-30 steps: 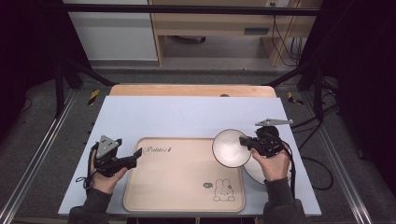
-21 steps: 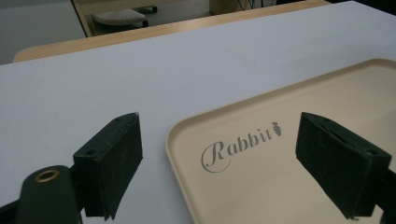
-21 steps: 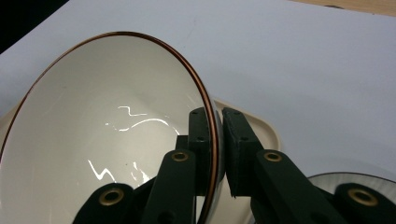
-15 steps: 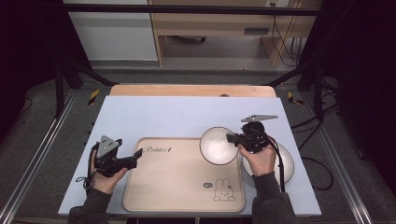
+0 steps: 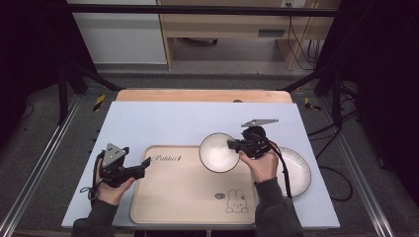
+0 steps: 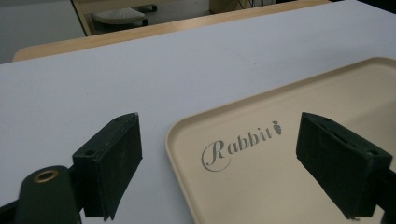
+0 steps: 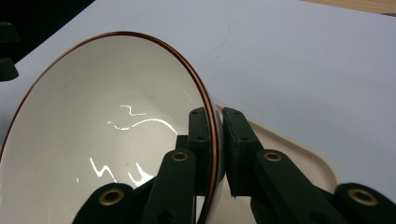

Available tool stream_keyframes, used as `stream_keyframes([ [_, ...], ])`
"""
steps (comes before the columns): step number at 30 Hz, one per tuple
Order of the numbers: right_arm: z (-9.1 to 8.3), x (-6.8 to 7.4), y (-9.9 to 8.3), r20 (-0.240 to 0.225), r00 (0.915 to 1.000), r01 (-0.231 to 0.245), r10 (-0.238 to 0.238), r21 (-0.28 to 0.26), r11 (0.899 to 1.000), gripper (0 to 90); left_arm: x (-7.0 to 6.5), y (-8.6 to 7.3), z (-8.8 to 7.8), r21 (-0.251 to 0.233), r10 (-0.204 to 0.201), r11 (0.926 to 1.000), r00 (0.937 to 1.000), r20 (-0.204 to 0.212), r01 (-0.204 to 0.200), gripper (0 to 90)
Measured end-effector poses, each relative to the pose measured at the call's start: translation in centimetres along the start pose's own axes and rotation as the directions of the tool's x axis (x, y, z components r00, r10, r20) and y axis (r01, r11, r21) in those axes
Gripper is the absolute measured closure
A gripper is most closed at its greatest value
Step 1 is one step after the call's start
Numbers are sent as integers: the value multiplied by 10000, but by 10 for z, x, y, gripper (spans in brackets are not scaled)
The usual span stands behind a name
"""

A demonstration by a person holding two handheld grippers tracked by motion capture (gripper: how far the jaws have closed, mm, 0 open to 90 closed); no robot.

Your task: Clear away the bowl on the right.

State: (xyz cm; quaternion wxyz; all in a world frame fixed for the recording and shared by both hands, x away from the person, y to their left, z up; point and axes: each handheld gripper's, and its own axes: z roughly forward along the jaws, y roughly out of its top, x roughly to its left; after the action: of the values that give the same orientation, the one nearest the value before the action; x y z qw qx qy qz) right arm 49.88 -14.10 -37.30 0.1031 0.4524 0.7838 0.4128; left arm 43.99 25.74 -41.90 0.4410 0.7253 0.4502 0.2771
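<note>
The right gripper (image 5: 237, 144), jaws pinching the bowl (image 5: 217, 152) rim, has carried it from beside the plate (image 5: 296, 170) over the tray (image 5: 188, 197) corner; set-down follows. Left gripper (image 5: 143, 165) jaws spread, idle.

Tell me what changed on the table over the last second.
The right gripper, clamped on the rim of the white bowl, carried it leftward off the white plate to above the beige tray's upper right corner. The left gripper, jaws open, stayed at the tray's left edge; the tray and plate stayed put.
</note>
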Motion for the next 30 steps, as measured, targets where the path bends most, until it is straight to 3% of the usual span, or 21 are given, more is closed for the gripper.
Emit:
stream_keyframes([
  [30, 46, 10, 3, -232, 9995, -185, 193, 357, 9992, 825, 1, -1, 1, 67, -7, 10000, 10000, -5, 7, 141],
])
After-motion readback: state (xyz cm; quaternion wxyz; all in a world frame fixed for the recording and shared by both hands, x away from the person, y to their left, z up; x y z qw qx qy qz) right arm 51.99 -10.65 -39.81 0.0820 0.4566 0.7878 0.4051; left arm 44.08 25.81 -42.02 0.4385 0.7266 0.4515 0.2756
